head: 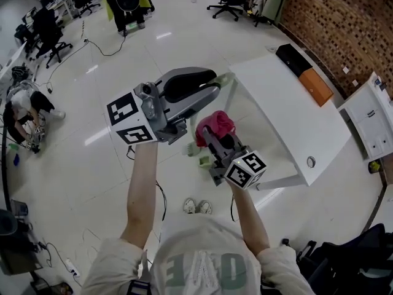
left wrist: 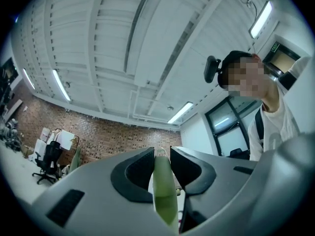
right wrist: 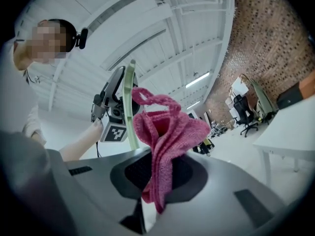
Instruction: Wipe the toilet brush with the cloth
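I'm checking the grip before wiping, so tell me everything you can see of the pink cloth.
The pink cloth looks like soft, nubby terry. It is bunched and folded, pinched between the jaws of the right gripper, most of it standing above them, a short tail below. A thin loop sticks out on top. It sits close beside the pale green brush handle; contact cannot be told.

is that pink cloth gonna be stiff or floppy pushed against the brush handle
Probably floppy: the pink cloth sags in folds from the right gripper, a loop flopping above. Likely light and grippy, not slippery, given its nubby weave. It should bunch around the green brush handle rather than shove it.
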A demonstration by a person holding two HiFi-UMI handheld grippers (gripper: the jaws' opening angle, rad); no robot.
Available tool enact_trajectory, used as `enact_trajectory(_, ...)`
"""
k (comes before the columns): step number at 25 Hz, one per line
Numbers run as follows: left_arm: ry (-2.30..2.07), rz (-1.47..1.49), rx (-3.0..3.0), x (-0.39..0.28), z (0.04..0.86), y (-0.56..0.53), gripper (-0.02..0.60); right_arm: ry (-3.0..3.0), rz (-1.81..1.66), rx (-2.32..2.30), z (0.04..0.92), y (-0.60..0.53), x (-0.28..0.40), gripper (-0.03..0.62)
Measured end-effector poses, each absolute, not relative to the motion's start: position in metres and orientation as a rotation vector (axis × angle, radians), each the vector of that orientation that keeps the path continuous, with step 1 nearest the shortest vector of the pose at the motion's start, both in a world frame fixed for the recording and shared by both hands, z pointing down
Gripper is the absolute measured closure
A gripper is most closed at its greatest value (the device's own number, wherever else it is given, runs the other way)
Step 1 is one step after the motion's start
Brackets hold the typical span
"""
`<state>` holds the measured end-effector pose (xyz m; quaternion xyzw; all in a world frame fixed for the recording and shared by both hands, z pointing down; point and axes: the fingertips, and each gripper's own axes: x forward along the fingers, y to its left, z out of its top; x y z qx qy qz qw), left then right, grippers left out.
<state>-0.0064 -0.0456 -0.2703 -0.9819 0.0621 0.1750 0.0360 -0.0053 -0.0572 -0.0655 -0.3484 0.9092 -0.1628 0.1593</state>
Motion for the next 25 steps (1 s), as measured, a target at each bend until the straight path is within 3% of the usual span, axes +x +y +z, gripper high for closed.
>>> enact_trajectory(5, 0.405, 0.464, -3.015, -0.014, -0.245, -0.072, 0.474, 2.614, -0.249, -1.041, -0.097, -0.035, -0.009, 0.563)
enact_trajectory(10, 0.607, 0.521, -2.989, -0.03, -0.241, -0.102, 0.476, 2.742, -0.358, -1.069, -0.069, -0.036, -0.047, 0.563)
enact_trajectory(16, 0.603, 0.568, -3.002, -0.025, -0.237, -0.103, 0.476, 2.949, -0.315, -1.233, -0.027, -0.054, -0.063, 0.562)
enact_trajectory(25, 0.641, 0.408, -2.988, -0.022, -0.212, -0.103, 0.479, 2.897, -0.184, -1.273, -0.072, -0.069, -0.055, 0.562)
